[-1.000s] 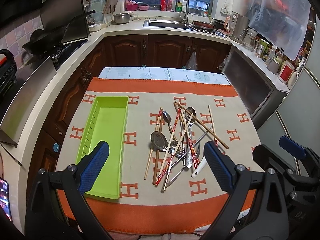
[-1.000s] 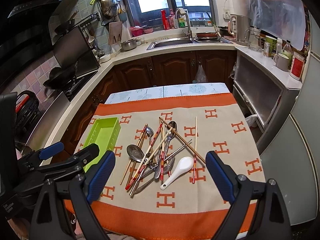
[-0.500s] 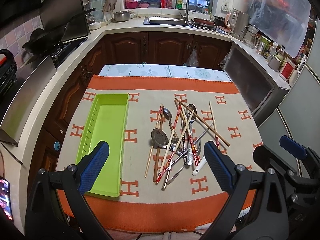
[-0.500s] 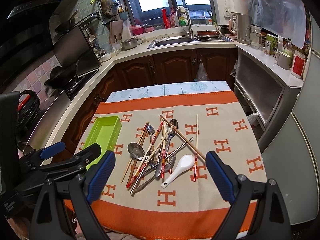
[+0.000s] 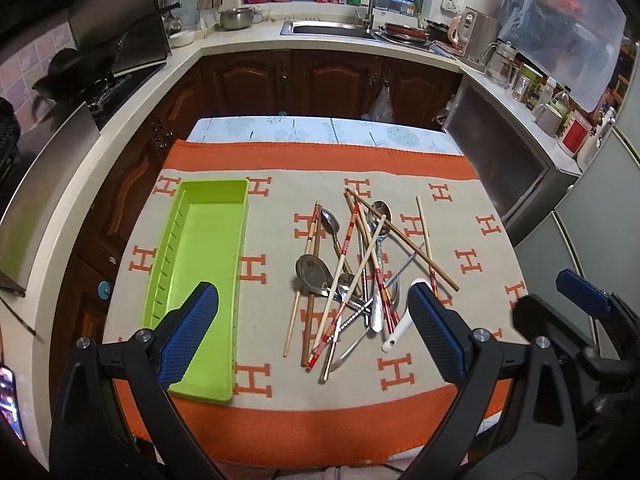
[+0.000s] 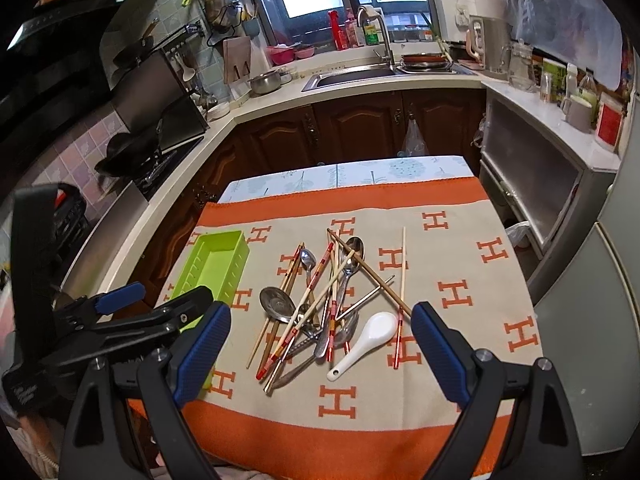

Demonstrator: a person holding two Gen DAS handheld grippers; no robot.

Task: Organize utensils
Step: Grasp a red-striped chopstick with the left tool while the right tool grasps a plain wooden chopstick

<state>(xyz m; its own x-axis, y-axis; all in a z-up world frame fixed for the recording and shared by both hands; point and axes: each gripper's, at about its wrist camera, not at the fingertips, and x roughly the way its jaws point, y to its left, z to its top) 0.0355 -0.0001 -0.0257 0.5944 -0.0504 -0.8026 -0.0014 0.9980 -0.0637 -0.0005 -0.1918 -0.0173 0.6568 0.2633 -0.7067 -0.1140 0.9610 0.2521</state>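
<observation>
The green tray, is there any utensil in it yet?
No, the green tray shows only its bare floor; the utensils lie piled on the cloth beside it.

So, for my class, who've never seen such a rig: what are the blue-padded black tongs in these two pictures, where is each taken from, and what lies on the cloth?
They are two hand-held grippers, each with its own camera looking along its fingers. One picture is from the left gripper, the other from the right gripper. Both are open and hold nothing. On the cloth lie an empty green tray and a heap of chopsticks and metal spoons, with one white spoon.
</observation>
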